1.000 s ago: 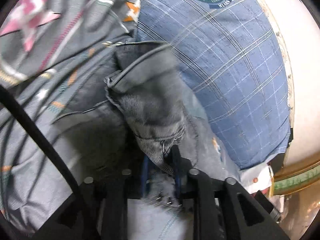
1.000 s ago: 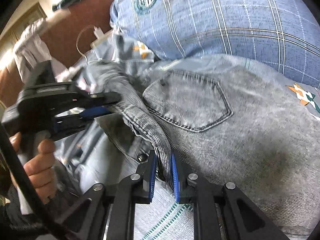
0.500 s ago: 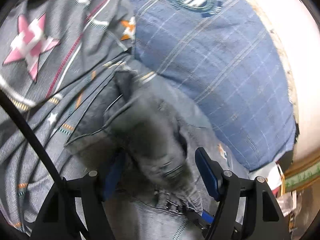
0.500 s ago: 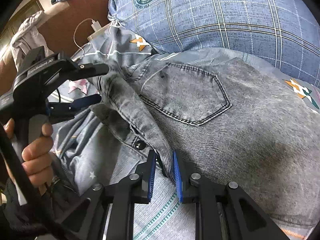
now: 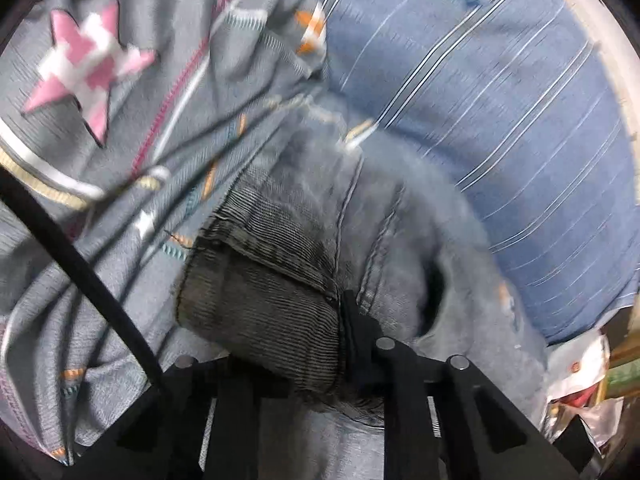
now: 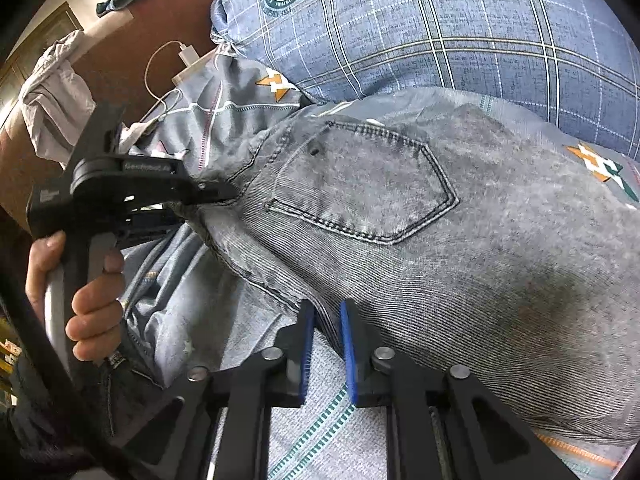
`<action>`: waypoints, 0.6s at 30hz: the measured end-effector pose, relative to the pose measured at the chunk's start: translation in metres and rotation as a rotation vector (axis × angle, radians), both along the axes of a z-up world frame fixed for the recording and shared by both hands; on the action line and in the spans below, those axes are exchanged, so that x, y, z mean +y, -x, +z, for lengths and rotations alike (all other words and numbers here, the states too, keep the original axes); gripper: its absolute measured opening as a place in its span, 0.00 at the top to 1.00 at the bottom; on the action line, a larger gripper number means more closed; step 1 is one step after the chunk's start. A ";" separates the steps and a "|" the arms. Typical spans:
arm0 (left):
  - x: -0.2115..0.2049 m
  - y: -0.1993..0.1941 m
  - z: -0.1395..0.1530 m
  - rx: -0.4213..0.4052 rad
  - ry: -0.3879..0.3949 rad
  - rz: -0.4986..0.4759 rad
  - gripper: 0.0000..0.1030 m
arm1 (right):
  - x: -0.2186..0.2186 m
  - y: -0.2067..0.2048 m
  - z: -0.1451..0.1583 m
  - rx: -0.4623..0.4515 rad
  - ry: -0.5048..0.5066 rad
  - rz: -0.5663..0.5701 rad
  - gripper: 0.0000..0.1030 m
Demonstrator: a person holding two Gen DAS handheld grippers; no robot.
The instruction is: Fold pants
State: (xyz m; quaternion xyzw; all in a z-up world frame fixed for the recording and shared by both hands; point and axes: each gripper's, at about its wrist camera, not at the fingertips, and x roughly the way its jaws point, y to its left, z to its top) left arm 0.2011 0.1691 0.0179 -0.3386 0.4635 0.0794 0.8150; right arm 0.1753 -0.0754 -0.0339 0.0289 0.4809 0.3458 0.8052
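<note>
Grey denim pants (image 6: pixel 440 260) lie on the bed with a back pocket (image 6: pixel 360 184) facing up. My right gripper (image 6: pixel 326 330) is shut, and the pants' near edge is pinched between its blue pads. A hand (image 6: pixel 92 308) holds my left gripper (image 6: pixel 218 200) at the waistband on the left. In the left wrist view a dark folded piece of the pants (image 5: pixel 280 280) fills the left gripper (image 5: pixel 296 332), whose jaws are closing onto it. That fold hides its left finger.
A blue plaid pillow (image 6: pixel 440 28) lies just behind the pants. The grey patterned bedsheet with a pink star (image 5: pixel 84 68) spreads to the left. A white charger and cable (image 6: pixel 188 56) sit by the brown headboard (image 6: pixel 120 52). A black cable (image 5: pixel 80 272) crosses the left wrist view.
The left gripper opened wide half a second ago and has closed again on the waistband fold. The pants lie flatter now. The right gripper has kept its grip.
</note>
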 end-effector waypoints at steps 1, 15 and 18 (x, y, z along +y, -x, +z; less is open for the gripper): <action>-0.001 0.005 0.010 -0.043 -0.001 -0.006 0.83 | -0.002 0.001 0.006 -0.014 -0.008 0.002 0.89; 0.002 0.023 0.010 0.001 -0.207 0.067 0.31 | -0.014 -0.003 0.003 0.064 -0.101 -0.041 0.77; -0.001 0.030 0.022 -0.030 -0.303 0.083 0.31 | -0.043 -0.001 0.026 0.035 -0.170 -0.128 0.23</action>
